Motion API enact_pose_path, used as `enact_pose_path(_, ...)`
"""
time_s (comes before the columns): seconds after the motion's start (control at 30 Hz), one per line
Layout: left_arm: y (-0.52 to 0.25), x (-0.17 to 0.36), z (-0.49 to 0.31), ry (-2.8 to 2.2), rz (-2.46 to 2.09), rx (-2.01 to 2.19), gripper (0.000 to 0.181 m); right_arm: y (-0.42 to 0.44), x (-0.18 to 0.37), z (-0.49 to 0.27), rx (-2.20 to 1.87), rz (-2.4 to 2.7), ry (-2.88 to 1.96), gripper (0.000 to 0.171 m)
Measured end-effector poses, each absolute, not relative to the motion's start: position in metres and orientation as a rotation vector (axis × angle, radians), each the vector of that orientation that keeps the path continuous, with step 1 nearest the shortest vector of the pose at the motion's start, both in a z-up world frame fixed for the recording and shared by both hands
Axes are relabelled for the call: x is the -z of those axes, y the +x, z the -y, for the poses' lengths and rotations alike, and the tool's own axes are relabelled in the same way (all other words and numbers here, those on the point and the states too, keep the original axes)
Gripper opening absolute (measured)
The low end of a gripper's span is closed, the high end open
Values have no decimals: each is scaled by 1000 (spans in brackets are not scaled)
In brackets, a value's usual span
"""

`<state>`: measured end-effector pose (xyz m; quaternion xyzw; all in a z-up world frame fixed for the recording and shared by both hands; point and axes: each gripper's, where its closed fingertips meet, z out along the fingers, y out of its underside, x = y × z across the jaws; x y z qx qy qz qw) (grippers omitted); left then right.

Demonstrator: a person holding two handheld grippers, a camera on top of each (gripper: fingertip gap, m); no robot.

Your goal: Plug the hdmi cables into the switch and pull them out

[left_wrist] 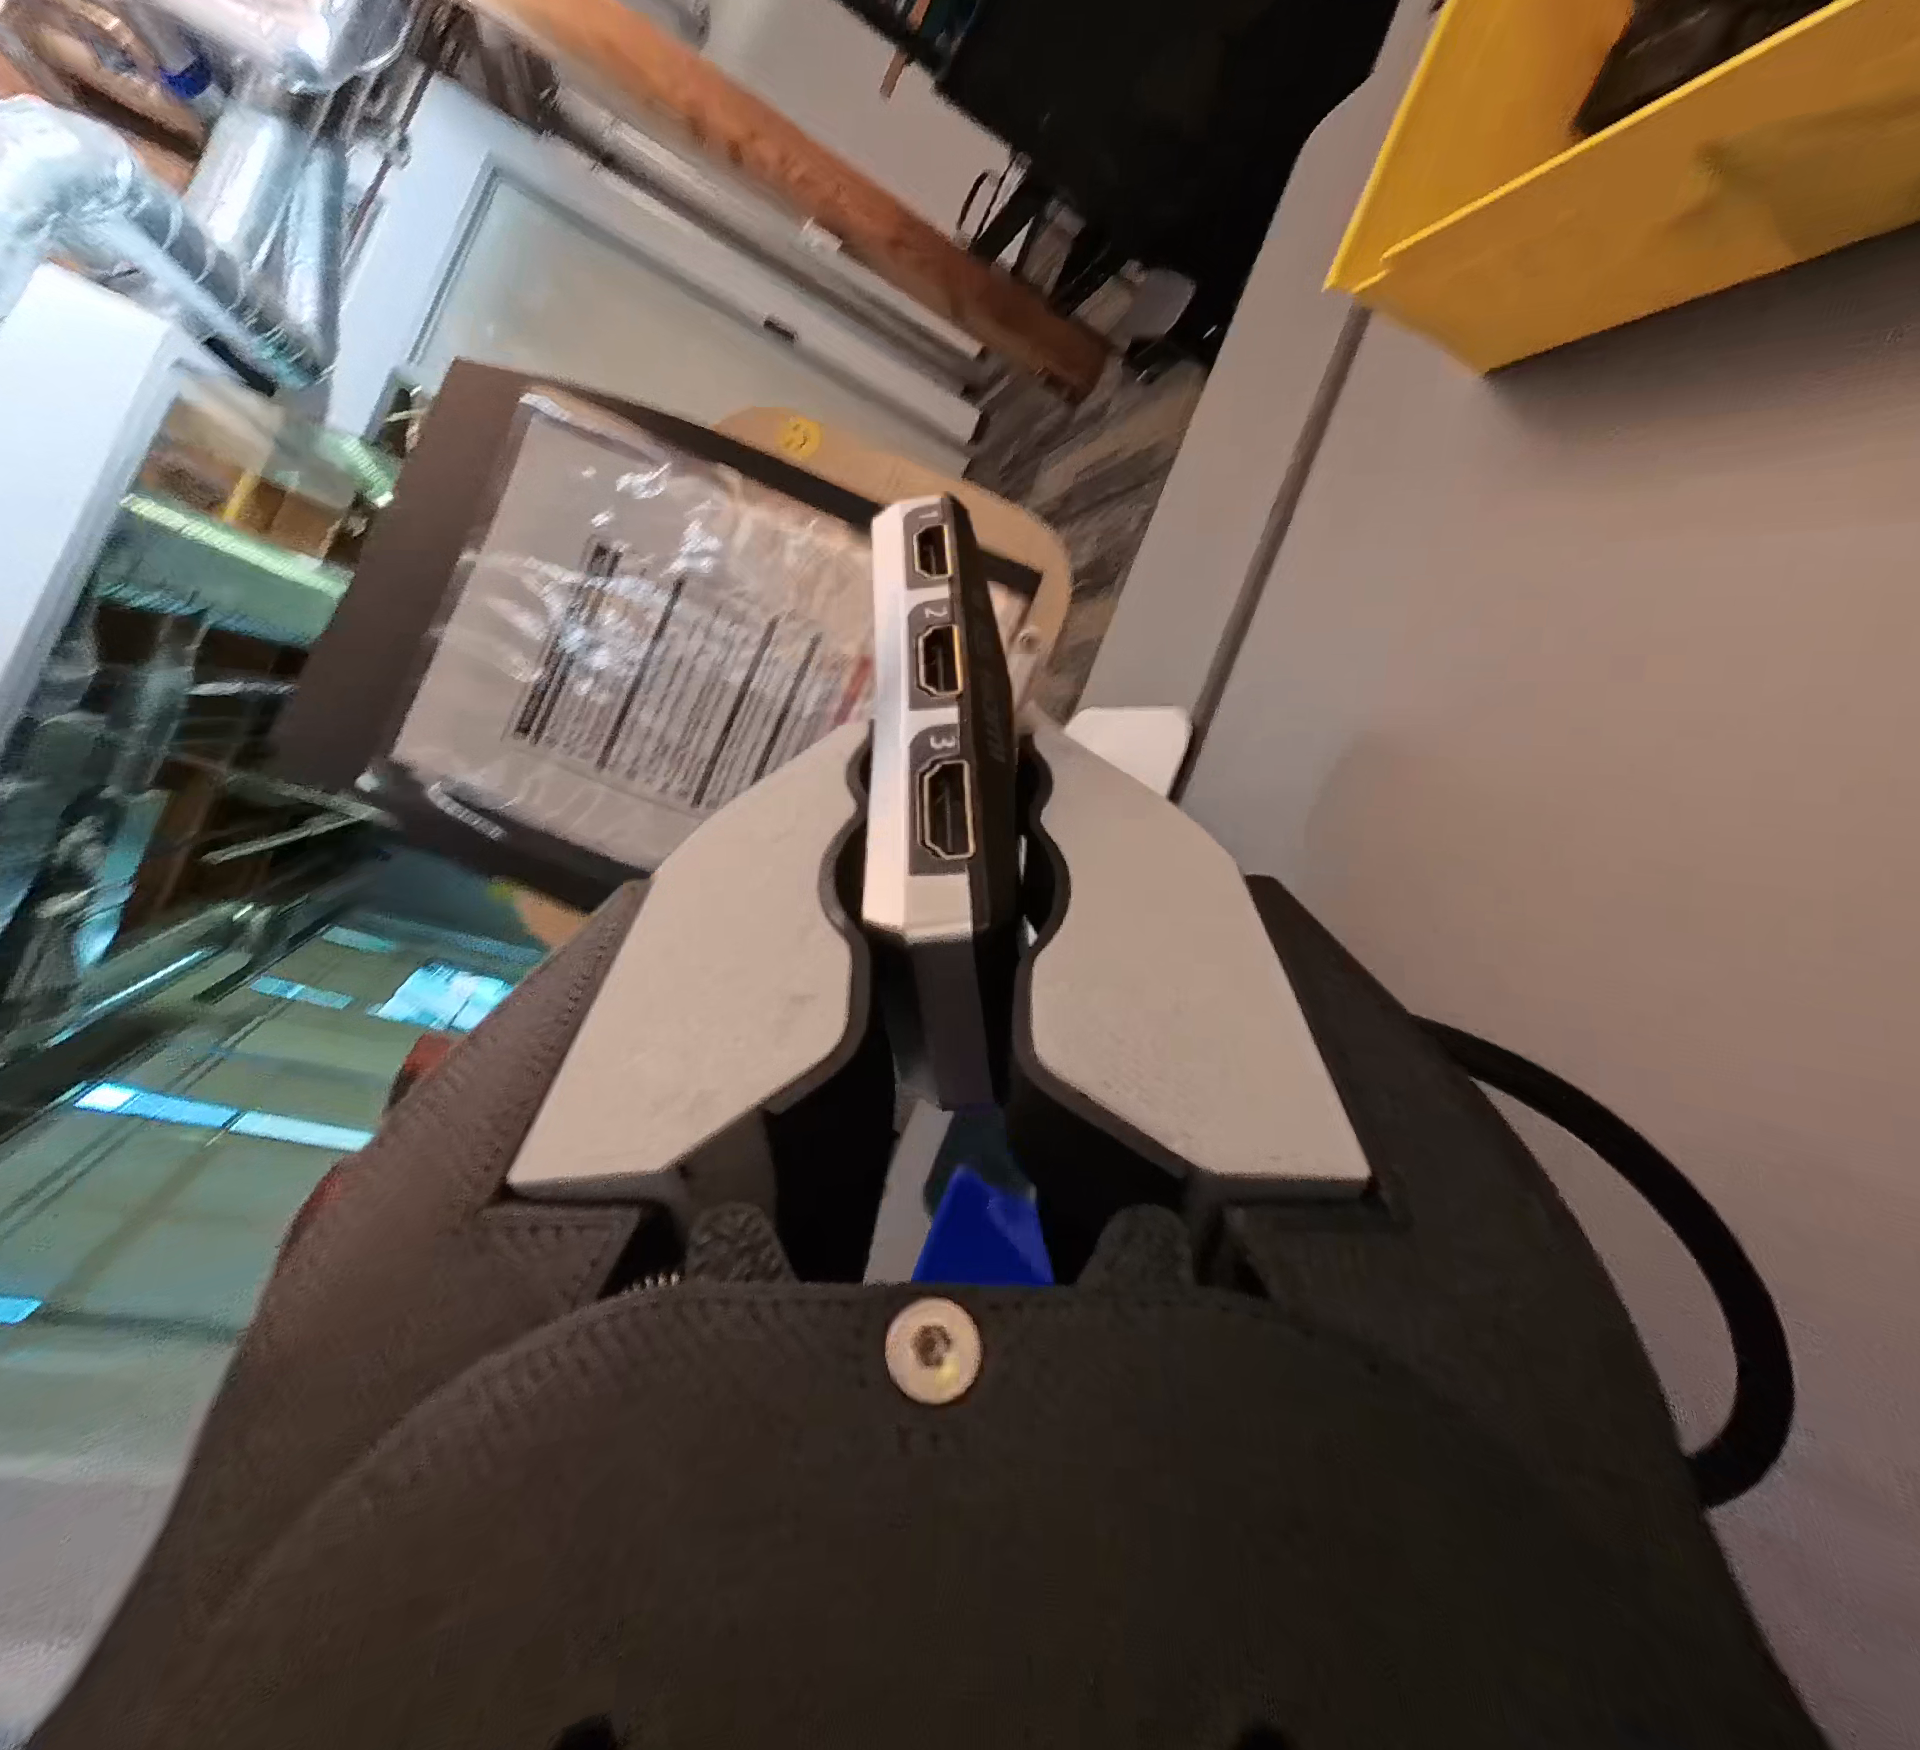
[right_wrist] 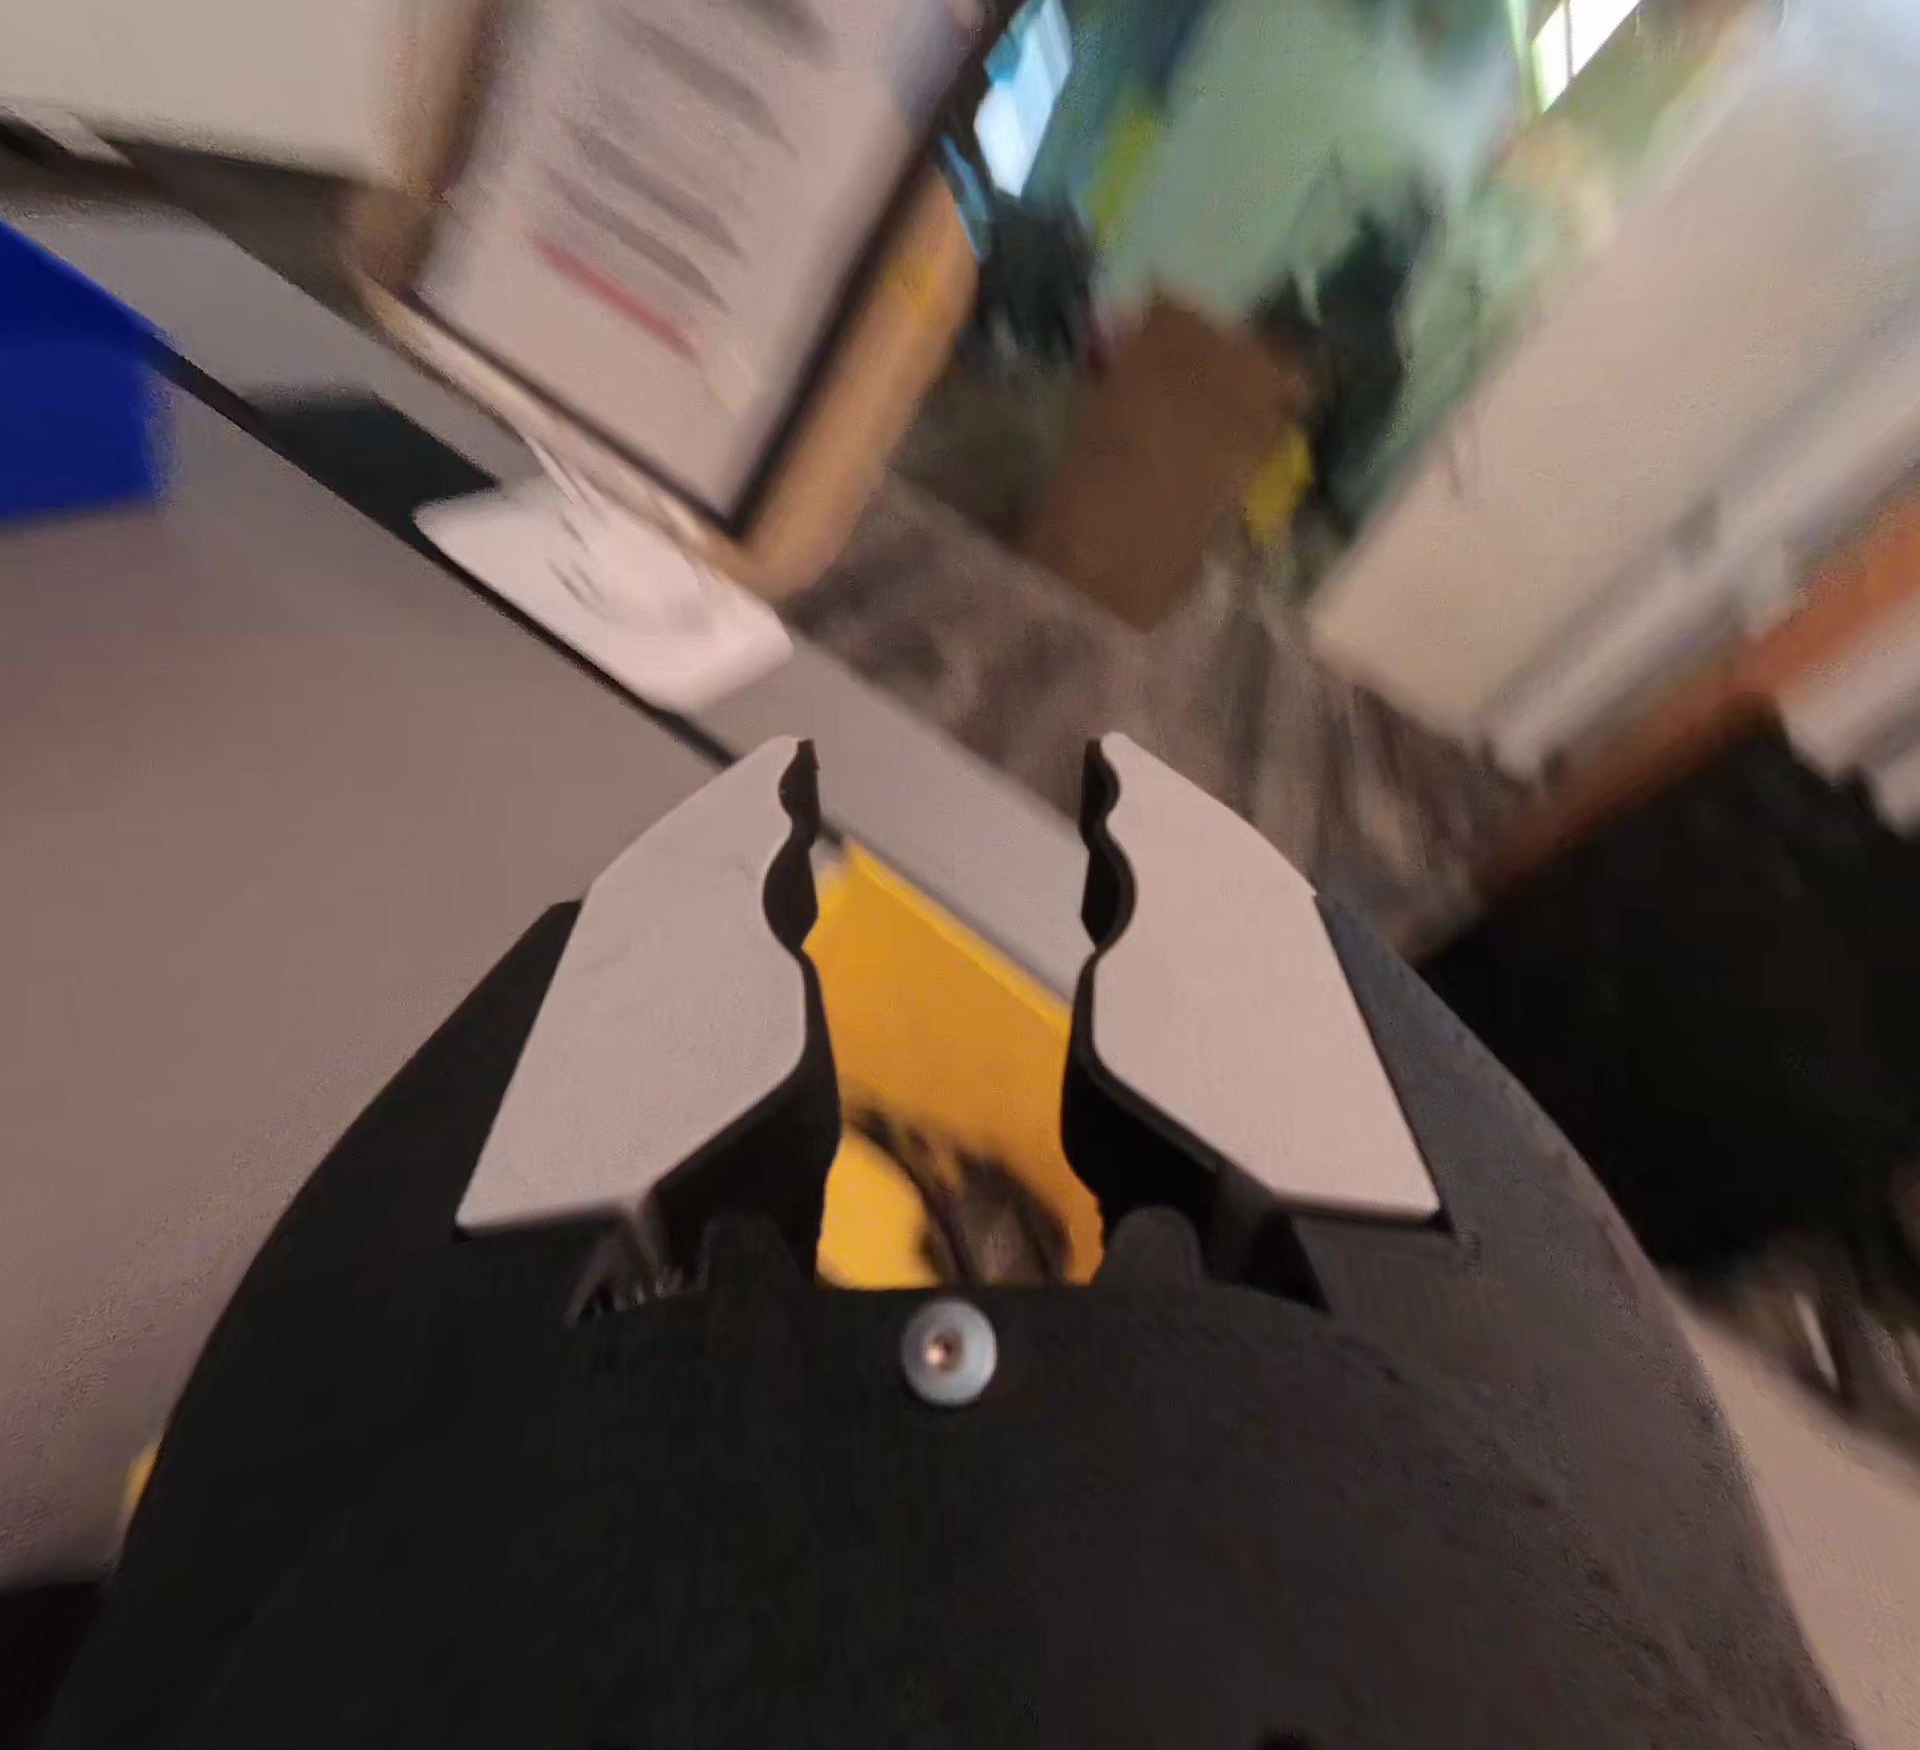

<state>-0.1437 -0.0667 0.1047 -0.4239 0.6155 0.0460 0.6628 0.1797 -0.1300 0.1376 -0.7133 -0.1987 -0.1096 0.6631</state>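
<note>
left gripper (left_wrist: 940,765) clenched on the switch (left_wrist: 935,744), held on edge so its three empty ports face out for plugging | right gripper (right_wrist: 948,765) released, empty, above the yellow bin (right_wrist: 935,1004) with dark cables, probably to fetch one

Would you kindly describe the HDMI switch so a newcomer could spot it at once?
Start at the left hand-held gripper beside the grey table. Clamped edge-on between its grey fingers is the switch, a slim silver and black box. Three numbered ports in a row, all vacant, mark it out.
</note>
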Motion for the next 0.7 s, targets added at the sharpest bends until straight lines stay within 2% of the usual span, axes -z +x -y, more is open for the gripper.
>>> enact_pose_path(0.13,-133,-97,89,-888,-1495,33,22,38,-179,151,129,865,-1053,44)
enact_pose_path(0.3,-122,-84,113,-806,-1614,50,23,-85,-126,154,137,1321,-994,44)
enact_pose_path(0.4,-118,-77,126,-759,-1673,81,22,-113,-94,144,237,1460,-1033,43)
enact_pose_path(0.57,-112,-63,144,-718,-1768,110,22,-122,-71,134,309,1548,-1105,24)
enact_pose_path(0.7,-114,-78,127,-794,-1628,127,37,-112,-78,127,268,1479,-1227,22)
